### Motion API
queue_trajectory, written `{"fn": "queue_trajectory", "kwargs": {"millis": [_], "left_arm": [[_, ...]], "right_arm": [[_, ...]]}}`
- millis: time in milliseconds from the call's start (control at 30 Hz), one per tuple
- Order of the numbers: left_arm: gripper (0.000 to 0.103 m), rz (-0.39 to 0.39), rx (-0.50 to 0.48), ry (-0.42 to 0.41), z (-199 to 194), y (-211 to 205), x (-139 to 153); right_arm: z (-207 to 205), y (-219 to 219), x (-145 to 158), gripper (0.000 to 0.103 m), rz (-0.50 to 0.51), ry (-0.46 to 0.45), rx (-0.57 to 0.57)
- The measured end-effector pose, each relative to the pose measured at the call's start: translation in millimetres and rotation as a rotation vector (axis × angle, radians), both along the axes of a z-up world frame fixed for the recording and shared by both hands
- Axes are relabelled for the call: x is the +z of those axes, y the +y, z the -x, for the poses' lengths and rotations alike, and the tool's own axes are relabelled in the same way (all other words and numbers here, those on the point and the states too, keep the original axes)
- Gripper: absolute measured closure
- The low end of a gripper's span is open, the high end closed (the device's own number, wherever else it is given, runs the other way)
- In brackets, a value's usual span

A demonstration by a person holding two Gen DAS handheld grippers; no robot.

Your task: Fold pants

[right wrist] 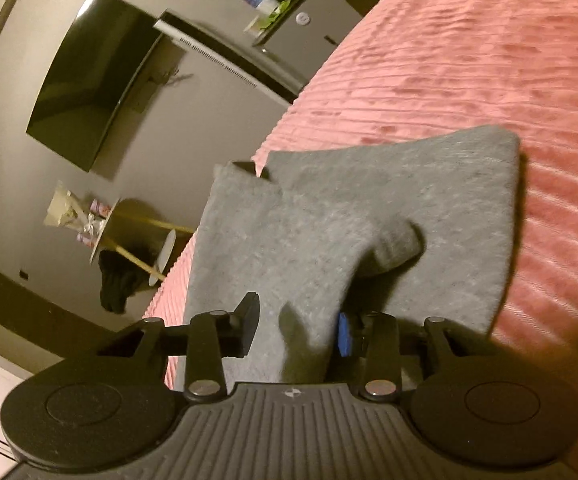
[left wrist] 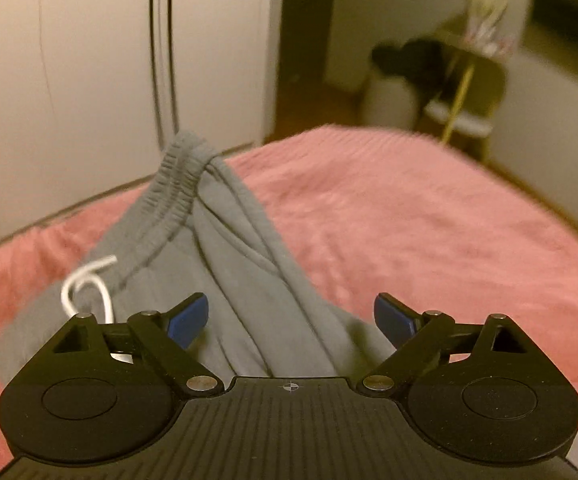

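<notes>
Grey sweatpants [left wrist: 249, 280] lie on a pink bedspread [left wrist: 409, 208], their elastic waistband [left wrist: 177, 184] bunched upward and a white drawstring [left wrist: 89, 284] looped at the left. My left gripper [left wrist: 291, 318] hovers just over the hip area, jaws spread wide with nothing pinched. In the right wrist view a folded stretch of the pants' leg [right wrist: 369, 208] rests near the bed's edge. My right gripper [right wrist: 297, 326] stands partly open around a raised ridge of that grey cloth; the blue pad [right wrist: 343, 332] touches it and the other finger stands apart from it.
White wardrobe doors [left wrist: 89, 80] rise beyond the bed's far side. A small table with gold legs [left wrist: 461, 88] and a dark garment [right wrist: 117, 284] stand off the bed. A wall-mounted TV [right wrist: 89, 80] hangs opposite. The bedspread [right wrist: 489, 80] spreads out to the right of the pants.
</notes>
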State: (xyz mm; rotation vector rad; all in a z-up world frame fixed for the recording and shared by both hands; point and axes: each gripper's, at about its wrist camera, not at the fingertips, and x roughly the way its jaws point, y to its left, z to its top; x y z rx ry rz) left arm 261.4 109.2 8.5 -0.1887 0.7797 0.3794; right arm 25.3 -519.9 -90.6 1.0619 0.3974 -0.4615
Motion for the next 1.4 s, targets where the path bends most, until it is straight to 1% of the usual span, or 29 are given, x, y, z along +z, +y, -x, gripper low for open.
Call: {"fn": "queue_trajectory", "kwargs": {"millis": [33,67,100,167,200,233,300,367,500,567,633,667,700,767,800,867,900,967,1033,1067,1100,1133,1167,1200,1233,1267,1300,1333,1400], "left_arm": [[0.009,-0.008,0.009,0.056,-15.8,3.3,-7.0],[0.009,-0.001,0.018,0.101,-25.2,6.8,-13.7],[0.012,0.018,0.029,0.14,-33.0,11.4,-21.4],[0.041,0.069,0.049,0.145,-32.3,24.9,-31.3],[0.058,0.099,0.066,0.126,-29.3,29.6,-32.5],[0.069,0.107,0.081,0.104,-25.2,32.3,-31.4],[0.083,0.125,0.089,0.064,-16.6,42.5,-28.4],[0.085,0.208,0.1,0.001,1.1,57.0,-18.5],[0.089,0.409,0.135,-0.169,48.2,93.5,7.6],[0.089,0.532,0.115,-0.33,91.5,109.9,19.2],[0.088,0.564,0.083,-0.446,131.6,114.1,24.6],[0.088,0.553,0.076,-0.461,142.9,113.9,24.7],[0.088,0.53,0.071,-0.453,157.3,111.6,20.4],[0.086,0.477,0.063,-0.394,176.5,106.4,4.7],[0.084,0.466,0.076,-0.345,182.6,106.3,-9.6],[0.081,0.483,0.11,-0.257,186.1,107.5,-34.4],[0.077,0.491,0.125,-0.232,186.9,107.1,-42.4],[0.066,0.499,0.148,-0.238,187.2,108.1,-49.2],[0.032,0.522,0.166,-0.274,184.2,112.4,-48.0],[0.028,0.532,0.183,-0.288,181.8,116.2,-45.9],[0.028,0.543,0.201,-0.3,180.3,119.3,-43.3],[0.032,0.56,0.212,-0.302,175.9,123.8,-42.9],[0.038,0.577,0.221,-0.295,171.7,127.7,-43.1],[0.06,0.58,0.231,-0.287,169.5,128.5,-42.1],[0.073,0.569,0.248,-0.258,163.6,129.6,-41.7],[0.079,0.555,0.259,-0.234,161.8,130.1,-40.5],[0.083,0.543,0.265,-0.217,158.8,129.9,-39.5],[0.087,0.536,0.256,-0.215,156.5,130.4,-37.2],[0.09,0.511,0.241,-0.229,155.3,130.5,-27.6]], "right_arm": [[-1.7,1.5,-0.1,0.065,0.002,0.004,0.003],[-2.4,2.6,-0.4,0.065,0.003,0.005,0.003],[-3.9,2.9,-0.5,0.065,0.002,0.002,0.001],[-5.1,3.8,-0.5,0.067,-0.001,-0.006,-0.003],[-5.1,4.9,-0.5,0.075,0.001,-0.008,-0.009],[-5.2,4.9,-0.7,0.088,0.002,-0.008,-0.015],[-4.3,4.0,-0.8,0.095,-0.002,-0.005,-0.035],[0.7,1.5,0.5,0.096,-0.004,-0.023,-0.044],[1.1,4.2,22.5,0.097,0.058,-0.06,-0.045],[2.5,4.6,36.2,0.097,0.091,-0.086,-0.045],[7.1,3.8,47.3,0.097,0.128,-0.103,-0.052],[10.6,2.7,51.1,0.097,0.143,-0.106,-0.059],[13.9,1.7,53.1,0.097,0.149,-0.106,-0.068],[22.0,-2.0,52.5,0.097,0.15,-0.092,-0.081],[24.7,-2.5,49.9,0.097,0.154,-0.072,-0.078],[23.7,0.2,43.8,0.097,0.179,0.008,-0.057],[21.8,2.1,39.8,0.097,0.192,0.059,-0.043],[21.4,3.4,32.3,0.095,0.189,0.114,-0.033],[26.0,1.2,26.5,0.092,0.149,0.111,-0.045],[28.4,-0.7,24.1,0.092,0.119,0.101,-0.046],[30.4,-2.7,21.7,0.091,0.094,0.087,-0.046],[30.7,-4.3,19.9,0.09,0.076,0.079,-0.041],[29.7,-5.2,18.1,0.09,0.063,0.076,-0.038],[28.1,-5.4,16.5,0.09,0.057,0.078,-0.034],[25.0,-5.6,15.6,0.09,0.052,0.084,-0.024],[22.3,-2.9,14.2,0.09,0.055,0.088,-0.017],[18.3,-1.8,15.6,0.092,0.064,0.101,-0.008],[13.5,-1.3,18.6,0.095,0.084,0.124,-0.004],[3.6,-0.4,28.6,0.097,0.124,0.16,0.009]]}}
